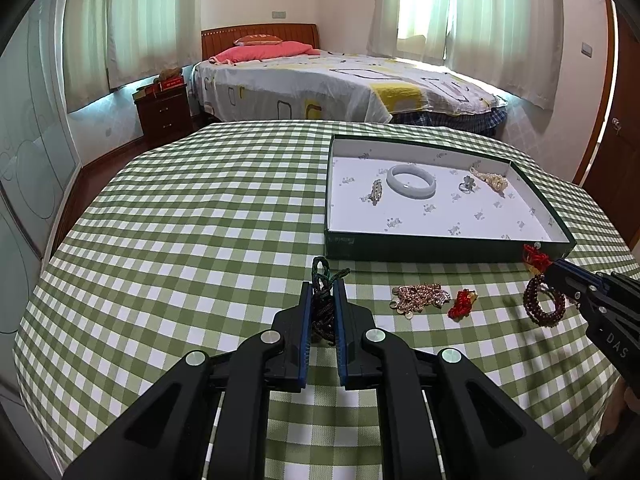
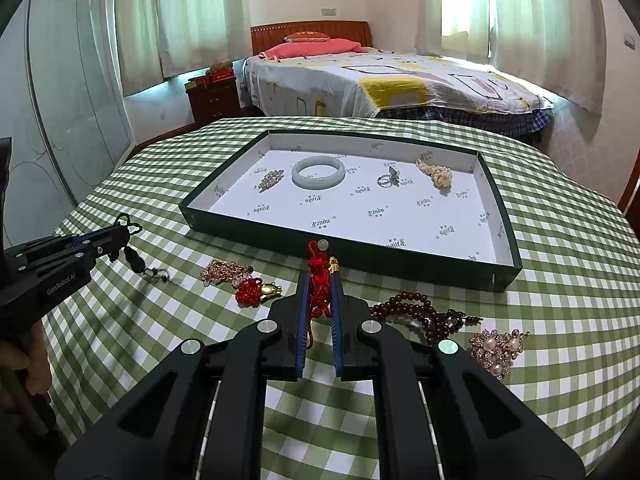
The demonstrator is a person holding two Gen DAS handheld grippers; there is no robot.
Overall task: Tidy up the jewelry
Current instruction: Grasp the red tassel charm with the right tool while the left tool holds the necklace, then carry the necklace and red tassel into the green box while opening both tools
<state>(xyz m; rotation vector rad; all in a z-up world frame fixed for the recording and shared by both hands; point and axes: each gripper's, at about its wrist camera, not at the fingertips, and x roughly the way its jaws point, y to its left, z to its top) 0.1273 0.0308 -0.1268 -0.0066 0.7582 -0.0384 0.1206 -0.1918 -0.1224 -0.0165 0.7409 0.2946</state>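
Observation:
My left gripper (image 1: 323, 285) is shut on a dark braided cord (image 1: 322, 312) and holds it above the checked cloth. It also shows at the left of the right wrist view (image 2: 120, 236). My right gripper (image 2: 320, 280) is shut on a red knotted cord (image 2: 319, 286) just in front of the green tray (image 2: 400, 258). The tray (image 1: 440, 248) holds a pale jade bangle (image 1: 411, 181), a silver brooch (image 1: 376, 191), rings (image 1: 467, 186) and a pearl piece (image 1: 490, 178).
On the cloth lie a rose-gold chain pile (image 1: 420, 296), a red knot charm (image 1: 462, 303), a dark bead bracelet (image 2: 420, 314) and a pearl flower brooch (image 2: 496, 348). A bed (image 1: 340, 80) stands beyond the table.

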